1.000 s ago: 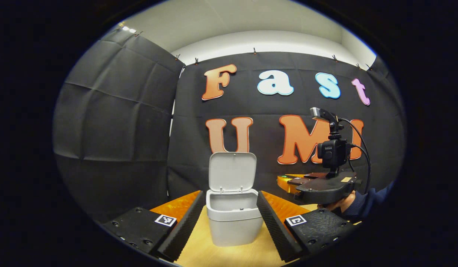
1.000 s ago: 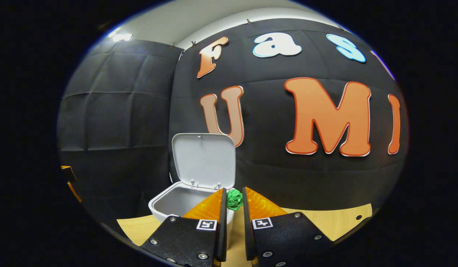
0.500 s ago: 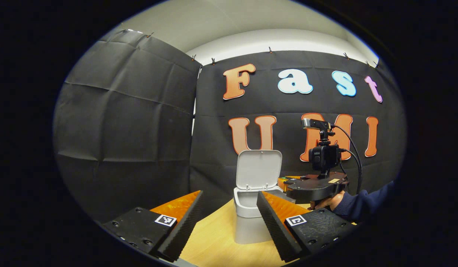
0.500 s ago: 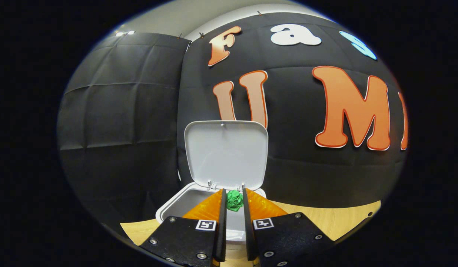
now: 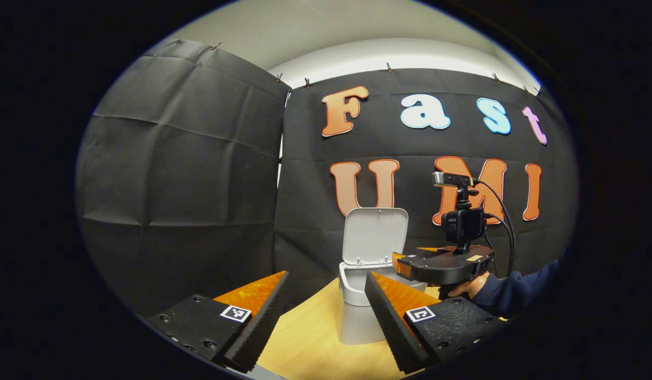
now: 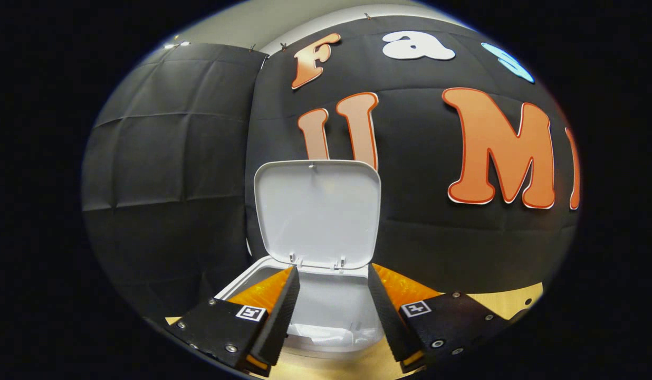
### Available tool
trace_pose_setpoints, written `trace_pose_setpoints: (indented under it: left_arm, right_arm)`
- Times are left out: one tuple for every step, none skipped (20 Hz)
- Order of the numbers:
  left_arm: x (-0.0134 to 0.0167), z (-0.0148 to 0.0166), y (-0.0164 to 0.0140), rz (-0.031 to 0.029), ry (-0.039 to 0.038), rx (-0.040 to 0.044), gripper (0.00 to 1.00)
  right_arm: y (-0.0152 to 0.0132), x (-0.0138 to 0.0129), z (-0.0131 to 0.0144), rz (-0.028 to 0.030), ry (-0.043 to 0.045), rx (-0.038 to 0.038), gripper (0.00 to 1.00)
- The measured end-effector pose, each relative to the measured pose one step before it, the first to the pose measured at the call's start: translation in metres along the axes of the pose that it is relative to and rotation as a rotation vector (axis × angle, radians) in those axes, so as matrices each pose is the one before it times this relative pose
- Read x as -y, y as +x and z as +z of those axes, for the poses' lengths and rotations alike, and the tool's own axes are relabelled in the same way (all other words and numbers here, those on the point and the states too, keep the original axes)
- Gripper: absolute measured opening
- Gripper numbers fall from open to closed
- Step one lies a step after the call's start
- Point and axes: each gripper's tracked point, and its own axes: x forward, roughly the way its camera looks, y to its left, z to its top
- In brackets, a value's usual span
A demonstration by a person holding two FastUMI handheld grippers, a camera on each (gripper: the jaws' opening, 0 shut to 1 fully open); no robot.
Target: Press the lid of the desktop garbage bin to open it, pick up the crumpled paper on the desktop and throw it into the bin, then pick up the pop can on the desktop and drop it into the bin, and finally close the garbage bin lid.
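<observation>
Jaws spread, right gripper (image 6: 331, 295) hangs over open bin (image 6: 315, 311) on wooden desktop (image 5: 305, 343).

Light wooden desktop (image 5: 310, 343) — on it, an open-lidded grey bin (image 5: 357, 316).

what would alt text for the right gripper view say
The right gripper is open and empty above the open white bin, whose lid stands upright against the black cloth wall. A strip of wooden desktop shows at right.

Dark blue sleeve (image 5: 521, 293); black gripper bodies with screws and square markers.
</observation>
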Motion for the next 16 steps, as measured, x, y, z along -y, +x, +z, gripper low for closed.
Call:
trace_pose_setpoints:
  left_arm:
    - [0.00939,-0.00537,0.00419,-0.01888,-0.00284,-0.00859,0.9]
    - [0.00955,-0.00262,0.00218,-0.02196,-0.00099,-0.00519,0.9]
    - [0.012,-0.00437,0.00279,-0.02475,0.00087,-0.00642,0.89]
    - [0.01138,-0.00153,0.0025,-0.02435,0.00239,-0.0032,0.89]
    - [0.01227,-0.00122,0.00183,-0.0264,-0.00058,-0.00327,0.89]
    - [0.0115,0.00082,0.00264,-0.02615,-0.00329,0.00033,0.89]
    - [0.0118,-0.00281,0.00301,-0.0258,-0.00172,-0.00367,0.89]
    - [0.00996,-0.00053,0.00257,-0.02262,0.00028,-0.00201,0.89]
    - [0.01116,-0.001,0.00123,-0.02346,0.00028,-0.00304,0.89]
    - [0.00956,-0.00106,0.00228,-0.01917,0.00084,-0.00302,0.89]
    - [0.01015,-0.00112,0.00297,-0.02202,0.00026,-0.00345,0.89]
    - [0.00946,-0.00068,0.00064,-0.01761,0.00038,-0.00082,0.89]
    - [0.0087,0.00002,0.00168,-0.01984,0.00097,-0.00242,0.89]
    - [0.00907,-0.00059,0.00188,-0.01656,0.00198,-0.00059,0.89]
    - [0.01021,-0.00049,0.00268,-0.01903,0.00146,0.00102,0.89]
    - [0.00904,0.00064,0.00246,-0.0157,0.00069,0.00074,0.89]
  right_arm:
    - [-0.00846,0.00736,0.00113,-0.00936,0.00077,0.00563,0.8]
    - [-0.00951,0.01062,0.00255,-0.01432,0.00001,0.00919,0.83]
    - [-0.01038,0.01049,0.00157,-0.0144,-0.00049,0.00663,0.85]
    - [-0.01046,0.01347,0.00201,-0.01746,-0.00133,0.0071,0.87]
    - [-0.00749,0.0121,0.00115,-0.01731,-0.0007,0.0059,0.87]
    - [-0.00956,0.0155,0.00125,-0.02548,-0.00099,0.00295,0.88]
    - [-0.00831,0.01456,0.00184,-0.02197,0.00626,0.00601,0.88]
    - [-0.00864,0.01492,0.00059,-0.02378,0.00681,0.00324,0.88]
    - [-0.00805,0.01305,-0.00044,-0.01984,0.00774,0.00022,0.88]
    - [-0.00772,0.01387,0.00062,-0.02455,0.00255,0.00269,0.88]
    - [-0.00674,0.01303,-0.00043,-0.02231,-0.00023,0.00067,0.88]
    - [-0.00634,0.01318,-0.00085,-0.02235,-0.00203,-0.00014,0.88]
    - [-0.00753,0.01262,-0.0014,-0.01835,0.00038,-0.00097,0.88]
    - [-0.00623,0.0118,-0.00129,-0.01922,0.00031,-0.002,0.88]
    - [-0.00718,0.01413,-0.00261,-0.02212,0.00141,-0.00318,0.88]
    - [-0.00684,0.01194,-0.00101,-0.01734,0.00419,-0.00254,0.88]
